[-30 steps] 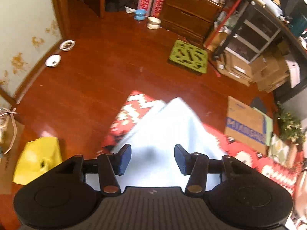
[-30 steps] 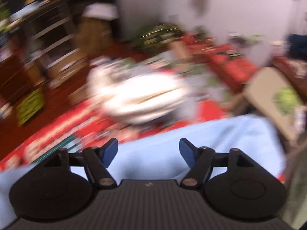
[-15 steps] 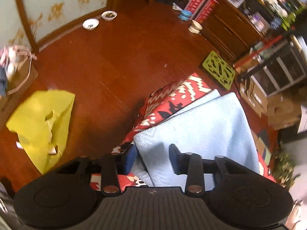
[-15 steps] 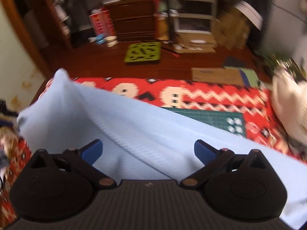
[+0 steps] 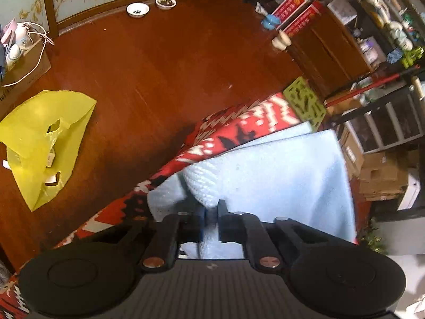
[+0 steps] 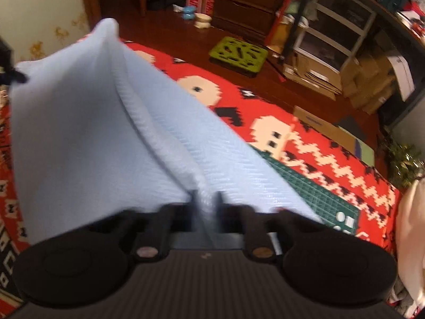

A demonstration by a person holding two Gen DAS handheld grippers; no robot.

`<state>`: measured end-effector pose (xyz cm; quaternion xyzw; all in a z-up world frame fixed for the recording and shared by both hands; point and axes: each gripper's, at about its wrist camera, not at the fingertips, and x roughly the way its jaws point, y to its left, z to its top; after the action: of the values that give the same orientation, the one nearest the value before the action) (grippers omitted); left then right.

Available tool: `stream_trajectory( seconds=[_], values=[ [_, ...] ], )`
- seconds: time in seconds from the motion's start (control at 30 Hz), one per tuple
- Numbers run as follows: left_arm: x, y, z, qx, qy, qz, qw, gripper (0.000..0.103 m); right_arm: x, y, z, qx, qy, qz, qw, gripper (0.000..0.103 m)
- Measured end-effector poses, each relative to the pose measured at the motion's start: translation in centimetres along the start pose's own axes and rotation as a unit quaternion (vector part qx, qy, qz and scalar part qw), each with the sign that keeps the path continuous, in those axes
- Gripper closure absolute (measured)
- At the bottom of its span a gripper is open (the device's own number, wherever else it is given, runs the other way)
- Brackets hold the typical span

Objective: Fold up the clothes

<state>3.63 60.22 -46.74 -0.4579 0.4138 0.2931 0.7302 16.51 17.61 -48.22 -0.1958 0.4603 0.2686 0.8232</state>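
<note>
A light blue knitted garment (image 5: pixel 276 170) lies in layers on a red patterned cloth (image 5: pixel 239 130). My left gripper (image 5: pixel 211 214) is shut on a bunched edge of the garment at its near corner. In the right wrist view the same blue garment (image 6: pixel 87 133) rises in a ridge toward a lifted far corner, and my right gripper (image 6: pixel 205 203) is shut on the near end of that ridge. The red patterned cloth (image 6: pixel 305 143) and a green cutting mat (image 6: pixel 313 188) show beyond it.
Brown wooden floor (image 5: pixel 164 74) lies past the cloth's edge, with a yellow plastic bag (image 5: pixel 45 138), two pet bowls (image 5: pixel 138 9) and a green perforated mat (image 5: pixel 305 103). Dressers, shelves (image 6: pixel 337 34) and cardboard boxes (image 6: pixel 372 85) line the far side.
Both grippers were open over the blue garment and have now shut on folds of it. The right gripper's fold is lifted into a ridge.
</note>
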Motion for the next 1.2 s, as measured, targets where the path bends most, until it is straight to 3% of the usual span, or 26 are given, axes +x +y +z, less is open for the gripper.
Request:
stream_trajectory(
  seconds=[0.13,0.3,0.43,0.67,0.77,0.87,1.0,1.2],
  values=[
    [-3.1,-2.1,0.6,-0.021,0.0,-0.059,0.998,0.097,-1.4,-4.2,1.5,0.095,-0.01,0.019,0.995,0.096],
    [-5.3,-5.6,0.9,-0.002,0.005,-0.101,0.9948,0.097,-2.5,-7.7,2.7,0.137,-0.013,0.014,0.99,0.096],
    [-5.5,-5.1,0.9,-0.008,0.001,-0.09,0.9959,0.097,-2.4,-8.0,3.0,0.132,-0.002,0.023,0.991,0.096],
    [-3.9,2.5,-0.1,-0.05,0.001,-0.008,0.9987,0.097,-0.7,-5.2,2.8,0.111,0.025,0.056,0.992,0.095],
    [-2.4,5.6,-1.0,-0.082,0.007,0.006,0.9966,0.097,0.4,-3.6,2.7,0.095,0.039,0.06,0.993,0.092],
    [-1.7,6.7,-1.4,-0.111,0.004,-0.01,0.9938,0.096,0.7,-2.7,3.0,0.079,0.038,0.055,0.995,0.073],
    [-1.3,6.5,-1.5,-0.11,0.0,-0.011,0.9939,0.089,0.5,-1.7,5.0,0.065,0.01,0.072,0.995,0.06],
    [-0.9,6.6,-1.5,-0.113,0.0,-0.019,0.9934,0.087,3.3,3.3,10.7,0.004,-0.029,0.132,0.991,0.059]
  ],
)
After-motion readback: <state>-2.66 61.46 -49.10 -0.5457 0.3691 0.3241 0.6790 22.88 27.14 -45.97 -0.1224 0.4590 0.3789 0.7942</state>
